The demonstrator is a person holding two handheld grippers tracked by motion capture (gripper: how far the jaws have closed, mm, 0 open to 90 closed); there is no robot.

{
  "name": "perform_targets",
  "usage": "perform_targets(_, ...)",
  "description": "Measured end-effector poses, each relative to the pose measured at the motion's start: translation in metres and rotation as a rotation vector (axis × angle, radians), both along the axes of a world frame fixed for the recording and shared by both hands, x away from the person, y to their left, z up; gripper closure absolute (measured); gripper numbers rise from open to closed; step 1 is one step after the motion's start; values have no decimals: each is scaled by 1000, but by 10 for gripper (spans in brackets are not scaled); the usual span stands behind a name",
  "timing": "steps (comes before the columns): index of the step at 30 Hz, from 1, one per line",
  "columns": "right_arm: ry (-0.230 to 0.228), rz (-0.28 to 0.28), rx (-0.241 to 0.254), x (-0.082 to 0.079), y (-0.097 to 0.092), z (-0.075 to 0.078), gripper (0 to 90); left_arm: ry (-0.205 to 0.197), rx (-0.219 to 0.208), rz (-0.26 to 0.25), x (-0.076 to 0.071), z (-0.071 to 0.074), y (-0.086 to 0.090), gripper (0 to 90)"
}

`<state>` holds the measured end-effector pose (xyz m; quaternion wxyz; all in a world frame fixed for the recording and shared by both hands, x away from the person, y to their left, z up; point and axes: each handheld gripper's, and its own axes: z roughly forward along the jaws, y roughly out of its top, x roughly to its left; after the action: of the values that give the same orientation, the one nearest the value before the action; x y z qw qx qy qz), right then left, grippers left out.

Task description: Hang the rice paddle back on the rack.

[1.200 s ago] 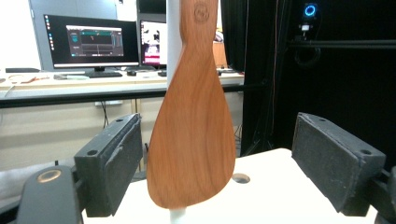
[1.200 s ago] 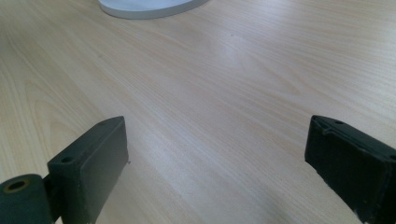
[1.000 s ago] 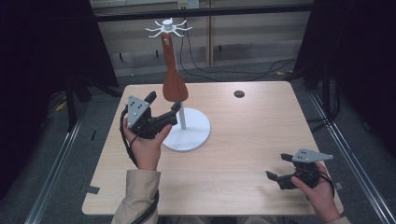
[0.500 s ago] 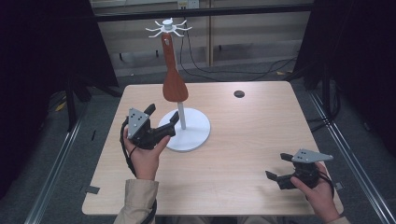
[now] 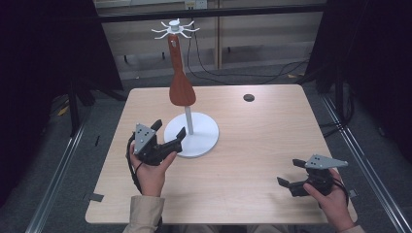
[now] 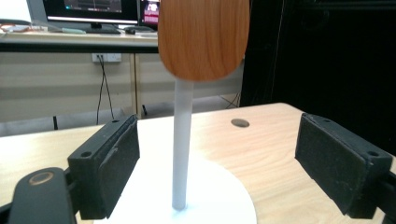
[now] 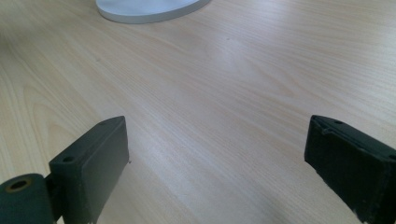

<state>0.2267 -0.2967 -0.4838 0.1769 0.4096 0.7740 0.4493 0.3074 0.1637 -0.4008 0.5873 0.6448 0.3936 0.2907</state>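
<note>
A white stand with a round base and a thin pole rises from the table's middle; hooks crown its top. A brown wooden spatula hangs from a hook, blade down. My left gripper is open, low over the base's left edge, pointing at the pole. In the left gripper view the pole stands between the jaws, farther off, with the spatula blade above. My right gripper is open near the table's front right corner, over bare wood.
The wooden table has a small dark round hole at its back right. Black curtains and metal rails flank both sides. Cables lie on the floor behind. The stand's base edge lies far ahead in the right gripper view.
My left gripper has drawn back toward the person and lower, away from the spatula blade, staying open. The right gripper has stayed put.
</note>
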Motion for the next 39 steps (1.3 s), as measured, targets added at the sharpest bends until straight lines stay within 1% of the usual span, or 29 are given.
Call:
perform_targets(1, -1, -1, 1, 0, 0, 0, 61, 8, -4, -1, -1, -2, 0, 138)
perform_targets(2, -3, 0, 2, 0, 0, 0, 61, 8, -6, 3, -1, -5, 0, 137)
perform_targets(6, -3, 0, 2, 0, 0, 0, 61, 29, 23, -15, -3, -13, 3, 132)
perform_targets(7, -4, 0, 2, 0, 0, 0, 61, 31, 25, -15, -4, -14, 4, 131)
perform_targets(8, -4, 0, 2, 0, 0, 0, 61, 33, 10, -14, -4, -17, 4, 130)
perform_targets(9, -4, -1, 4, 0, -1, 0, 61, 42, 25, -10, -5, -18, 6, 130)
perform_targets(10, -3, -2, 5, 0, -1, 0, 61, 45, 25, -17, -6, -20, 6, 130)
perform_targets(11, -4, -2, 5, 0, -1, 1, 61, 51, 16, -10, -6, -22, 6, 129)
perform_targets(13, 0, -5, 6, -1, -1, 1, 61, 62, 23, -23, -7, -26, 8, 128)
perform_targets(14, -2, -4, 5, 0, -1, 1, 61, 71, 14, -23, -8, -28, 8, 126)
perform_targets(15, -1, -4, 5, 0, -1, 1, 61, 79, 23, -19, -8, -30, 7, 125)
perform_targets(16, -1, -5, 5, 0, -1, 0, 60, 84, 23, -34, -8, -32, 7, 124)
perform_targets(17, -1, -3, 6, 0, -1, 0, 60, 89, 24, -34, -8, -33, 7, 124)
perform_targets(18, 0, -2, 5, 0, -1, 0, 60, 95, 35, -37, -9, -35, 6, 123)
perform_targets(22, -1, -2, 7, 0, -2, 0, 60, 114, 42, -59, -9, -40, 6, 117)
perform_targets(23, 0, -1, 8, 0, -2, 0, 60, 122, 50, -64, -10, -41, 6, 116)
perform_targets(27, 2, -5, 6, -1, -2, 0, 60, 150, 58, -82, -11, -46, 6, 104)
perform_targets(29, 1, -4, 6, -1, -3, 0, 60, 160, 65, -81, -11, -48, 6, 102)
perform_targets(30, 1, -4, 6, -1, -3, 0, 60, 160, 69, -93, -11, -49, 6, 102)
perform_targets(31, 1, -3, 6, -1, -3, 0, 60, 163, 75, -92, -12, -49, 7, 101)
perform_targets(32, 0, -2, 5, -1, -2, 0, 60, 164, 72, -100, -12, -50, 7, 100)
perform_targets(37, 1, 5, 3, -1, -1, 0, 60, 183, 86, -105, -13, -53, 8, 98)
perform_targets(38, 3, 4, 3, -1, -1, 0, 60, 193, 92, -102, -13, -54, 9, 98)
perform_targets(39, -1, 7, 2, -1, -1, 0, 61, 204, 87, -108, -13, -55, 9, 98)
